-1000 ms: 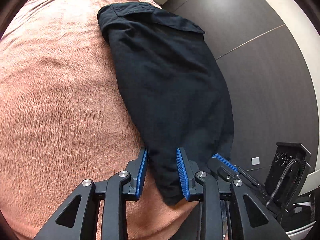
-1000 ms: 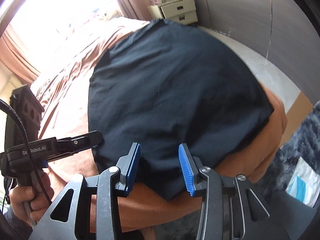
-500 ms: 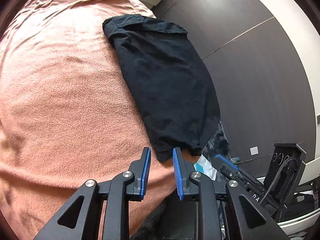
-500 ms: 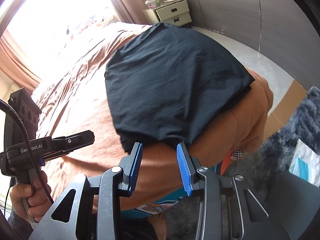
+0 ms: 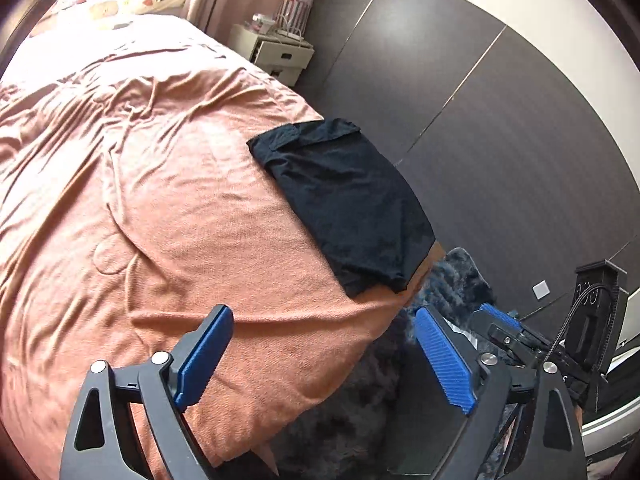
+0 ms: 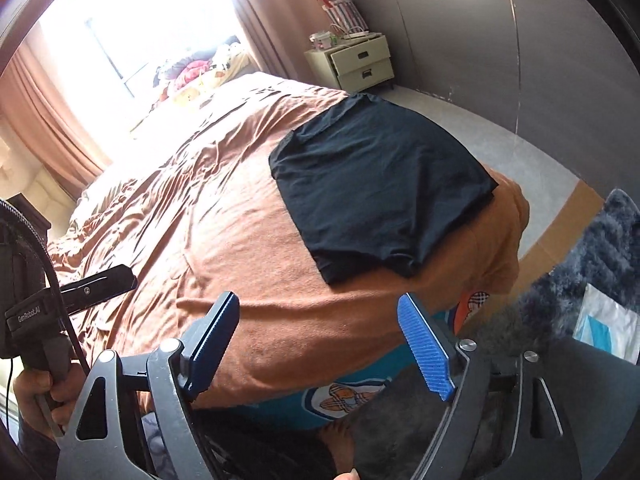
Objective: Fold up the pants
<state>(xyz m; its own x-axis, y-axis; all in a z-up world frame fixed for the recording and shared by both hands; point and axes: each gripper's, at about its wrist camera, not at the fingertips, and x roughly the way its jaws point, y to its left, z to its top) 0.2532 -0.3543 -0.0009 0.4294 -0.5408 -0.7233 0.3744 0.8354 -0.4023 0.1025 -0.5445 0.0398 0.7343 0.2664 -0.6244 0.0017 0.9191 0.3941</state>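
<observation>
The black pants lie folded into a compact rectangle near the bed's corner, seen again in the right wrist view as the pants. My left gripper hangs well back from them above the bed's edge, its jaws opening wide with nothing between them. My right gripper is likewise drawn back and above the bed edge, jaws opening, empty. The right gripper's blue fingers show at the lower right of the left wrist view. The left gripper's black body, held by a hand, shows at the left of the right wrist view.
An orange blanket covers the bed. A cream nightstand stands by the dark wardrobe wall. A dark fluffy rug, a cardboard sheet and a plastic bag lie on the floor by the bed corner.
Both grippers let go of the pants' near edge, pulled back and rose away from the bed, and their jaws spread wide. The pants stay folded on the blanket.
</observation>
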